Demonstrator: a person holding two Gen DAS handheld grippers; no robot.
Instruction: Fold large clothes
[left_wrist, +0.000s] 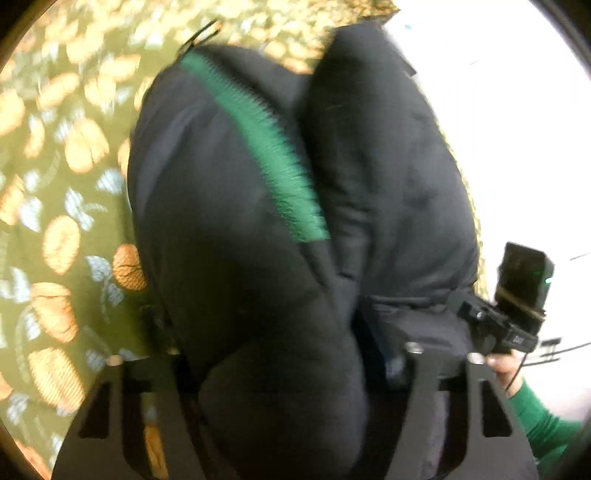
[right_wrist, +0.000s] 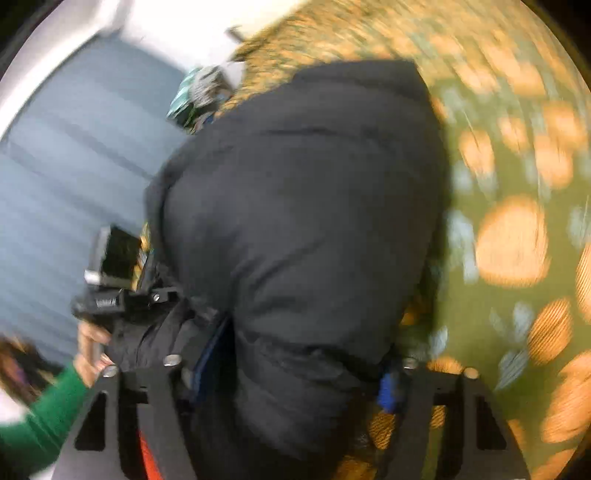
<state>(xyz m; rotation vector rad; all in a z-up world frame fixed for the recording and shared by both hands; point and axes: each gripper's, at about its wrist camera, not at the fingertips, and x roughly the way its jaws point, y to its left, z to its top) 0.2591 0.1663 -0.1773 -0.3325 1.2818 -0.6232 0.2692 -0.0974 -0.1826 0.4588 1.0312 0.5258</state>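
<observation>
A puffy black jacket (left_wrist: 236, 206) with a green zipper strip (left_wrist: 258, 140) fills both views; it also shows in the right wrist view (right_wrist: 303, 206). My left gripper (left_wrist: 280, 365) is shut on a thick bunch of its fabric and holds it over the bed. My right gripper (right_wrist: 291, 369) is shut on another bunch of the same jacket. Each gripper shows at the edge of the other's view: the right one (left_wrist: 513, 310) and the left one (right_wrist: 118, 280). The fingertips are buried in fabric. Both views are motion-blurred.
An olive bedspread (left_wrist: 66, 206) with orange and white leaf prints lies under the jacket; it also shows in the right wrist view (right_wrist: 517, 229). A grey-blue surface (right_wrist: 74, 177) lies beside the bed. A small patterned bundle (right_wrist: 199, 92) sits at the bed's edge.
</observation>
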